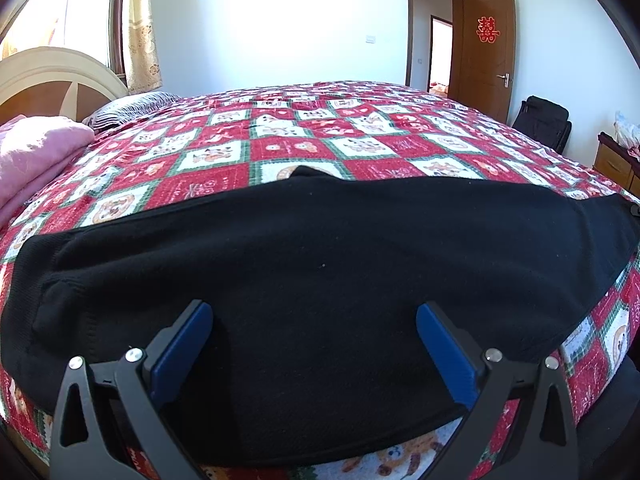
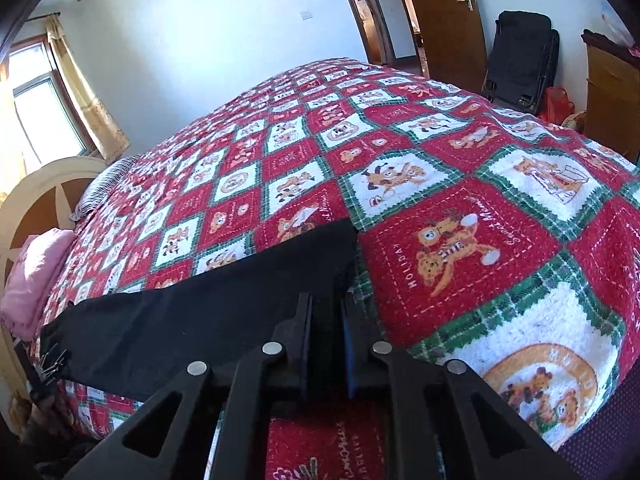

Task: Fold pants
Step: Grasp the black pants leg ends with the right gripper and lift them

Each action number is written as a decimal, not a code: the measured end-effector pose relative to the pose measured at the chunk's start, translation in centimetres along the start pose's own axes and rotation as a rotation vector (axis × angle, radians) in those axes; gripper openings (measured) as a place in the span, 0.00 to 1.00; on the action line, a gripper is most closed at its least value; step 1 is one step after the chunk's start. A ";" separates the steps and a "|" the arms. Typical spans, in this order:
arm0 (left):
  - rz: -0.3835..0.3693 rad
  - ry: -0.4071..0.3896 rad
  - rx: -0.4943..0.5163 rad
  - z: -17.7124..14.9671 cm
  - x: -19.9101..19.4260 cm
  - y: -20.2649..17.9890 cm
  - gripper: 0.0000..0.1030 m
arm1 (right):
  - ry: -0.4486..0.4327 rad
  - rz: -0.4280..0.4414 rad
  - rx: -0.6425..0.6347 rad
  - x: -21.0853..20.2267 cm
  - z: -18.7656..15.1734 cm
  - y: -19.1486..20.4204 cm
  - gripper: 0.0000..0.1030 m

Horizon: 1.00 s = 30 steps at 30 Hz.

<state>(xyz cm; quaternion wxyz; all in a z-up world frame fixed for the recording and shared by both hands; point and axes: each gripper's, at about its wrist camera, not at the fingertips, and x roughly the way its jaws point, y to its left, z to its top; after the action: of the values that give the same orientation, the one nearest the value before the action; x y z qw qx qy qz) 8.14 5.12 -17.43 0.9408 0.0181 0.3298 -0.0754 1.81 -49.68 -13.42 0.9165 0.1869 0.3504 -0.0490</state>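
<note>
Nearest, the right gripper [image 2: 326, 312] has its tongs narrowed onto the right end of the black pants [image 1: 320, 264], while the left gripper [image 1: 314, 320] hangs wide open over their near edge. The pants lie flat across the near side of a checked quilt [image 2: 440, 208]. This looks like gripping for a fold; next, the left tongs likely must pinch cloth too.

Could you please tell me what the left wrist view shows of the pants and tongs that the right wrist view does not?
Only the left wrist view shows the left tongs open astride the near edge of the black pants, spread lengthwise. Only the right wrist view shows the right tongs shut on the pants' end. Both share the patterned bedspread, pink blanket and brown door.
</note>
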 end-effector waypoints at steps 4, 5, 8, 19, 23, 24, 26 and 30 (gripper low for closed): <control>-0.005 0.001 0.003 0.0 0.0 0.1 1.00 | -0.035 0.002 -0.001 -0.8 0.0 0.6 0.12; -0.005 0.001 0.003 0.0 0.0 0.1 1.00 | -0.046 0.003 -0.004 -1.1 0.1 0.8 0.12; -0.005 0.004 0.001 0.0 0.0 0.1 1.00 | -0.079 0.017 -0.022 -2.2 0.3 2.1 0.12; -0.012 0.016 -0.029 0.4 -0.4 0.9 1.00 | -0.116 0.083 -0.102 -3.6 0.1 7.9 0.12; -0.010 0.017 -0.042 0.6 -0.5 1.3 1.00 | -0.113 0.124 -0.139 -3.4 -0.1 10.6 0.12; -0.011 0.018 -0.046 0.6 -0.5 1.3 1.00 | -0.111 0.135 -0.151 -3.3 -0.2 11.4 0.12; -0.014 0.019 -0.053 0.7 -0.6 1.5 1.00 | -0.105 0.157 -0.175 -3.0 -0.4 13.0 0.12; -0.021 0.013 -0.055 0.8 -0.8 1.6 1.00 | -0.083 0.193 -0.218 -2.1 -1.0 15.8 0.12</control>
<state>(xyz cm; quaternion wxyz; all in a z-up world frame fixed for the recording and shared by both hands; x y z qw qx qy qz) 8.30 6.78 -16.34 0.9380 -0.0109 0.3380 -0.0758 3.06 -34.72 -7.83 0.9455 0.1171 0.2957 0.0700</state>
